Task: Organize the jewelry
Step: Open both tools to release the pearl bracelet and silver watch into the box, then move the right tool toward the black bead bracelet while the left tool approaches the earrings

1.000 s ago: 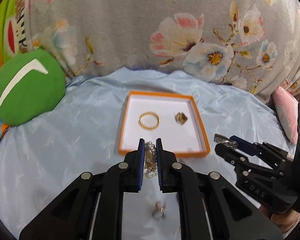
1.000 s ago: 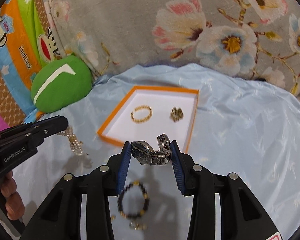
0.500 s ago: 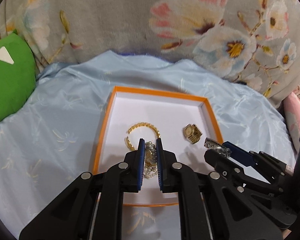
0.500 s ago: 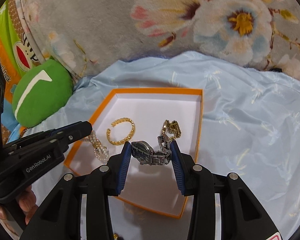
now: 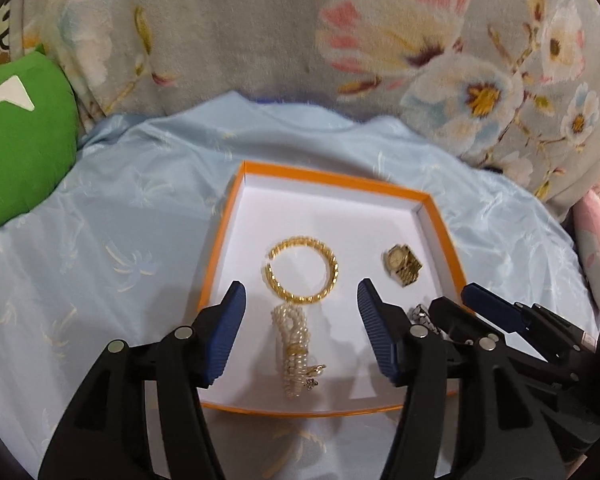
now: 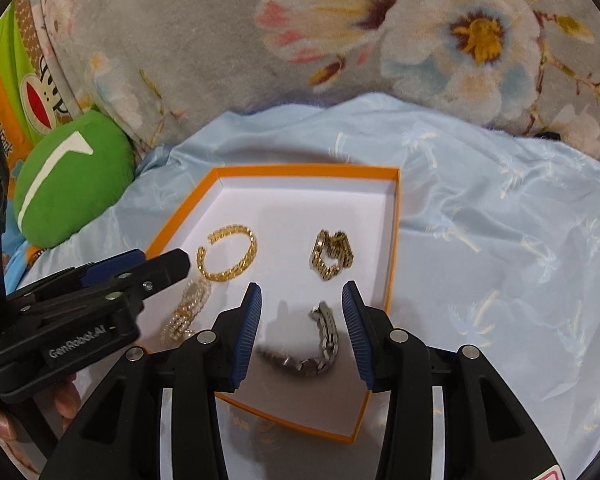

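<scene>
While both sets of jaws are standing wide over the orange tray (image 5: 440, 216), the left gripper (image 5: 298, 324) and right gripper (image 6: 302, 320) are best lifting straight up, clearing the pearl bracelet (image 5: 296, 344) and silver watch (image 6: 320, 340) lying inside it.

I see both wrist views looking down from close above, sharing the orange-rimmed white cardboard tray (image 5: 236, 208) (image 6: 396, 240).

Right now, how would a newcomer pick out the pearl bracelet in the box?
Find the orange-rimmed box on the pale blue sheet. Along its near left side, just below the open gold bangle, lies the pearl bracelet. It is the only white beaded piece; its neighbours are gold or silver metal.
</scene>
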The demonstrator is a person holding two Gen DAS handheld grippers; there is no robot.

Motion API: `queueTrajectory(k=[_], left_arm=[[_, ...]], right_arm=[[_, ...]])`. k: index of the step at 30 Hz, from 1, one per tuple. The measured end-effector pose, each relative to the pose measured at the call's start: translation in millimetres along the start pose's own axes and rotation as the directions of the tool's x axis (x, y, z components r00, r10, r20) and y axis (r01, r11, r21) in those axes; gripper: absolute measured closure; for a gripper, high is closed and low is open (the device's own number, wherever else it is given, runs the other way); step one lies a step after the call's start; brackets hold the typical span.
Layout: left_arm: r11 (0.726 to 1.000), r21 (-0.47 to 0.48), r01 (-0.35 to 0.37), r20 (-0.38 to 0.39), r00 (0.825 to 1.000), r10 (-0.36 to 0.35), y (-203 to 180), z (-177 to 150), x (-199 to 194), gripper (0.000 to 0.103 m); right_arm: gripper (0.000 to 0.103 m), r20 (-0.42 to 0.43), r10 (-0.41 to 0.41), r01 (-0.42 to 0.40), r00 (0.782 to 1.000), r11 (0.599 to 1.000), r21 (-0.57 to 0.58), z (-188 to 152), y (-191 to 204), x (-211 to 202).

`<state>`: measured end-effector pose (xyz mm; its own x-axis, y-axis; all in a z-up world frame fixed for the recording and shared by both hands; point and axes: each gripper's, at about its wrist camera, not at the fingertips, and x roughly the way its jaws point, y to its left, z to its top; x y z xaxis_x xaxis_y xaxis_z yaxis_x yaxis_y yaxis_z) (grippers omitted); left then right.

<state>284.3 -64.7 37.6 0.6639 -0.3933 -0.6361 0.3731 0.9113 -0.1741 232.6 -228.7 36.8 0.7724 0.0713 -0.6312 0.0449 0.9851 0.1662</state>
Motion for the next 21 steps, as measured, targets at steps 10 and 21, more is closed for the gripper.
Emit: queueTrajectory(k=[10,21], left_arm=[[0.997,-0.043,-0.06,0.107,0.992,0.065,21.4,-19.2,-95.3,0.047],[0.991,-0.045,-0.125,0.018,0.992,0.126,26.4,-120.9,-154.7,0.047]], right_arm=[[0.054,0.099,-0.006,0.008,0.995,1.0,-0.016,-31.0,4.2,-97.8],[0.052,0.042,-0.022,0.022,0.999,1.0,-0.012,-121.5,23.8,-158.5]])
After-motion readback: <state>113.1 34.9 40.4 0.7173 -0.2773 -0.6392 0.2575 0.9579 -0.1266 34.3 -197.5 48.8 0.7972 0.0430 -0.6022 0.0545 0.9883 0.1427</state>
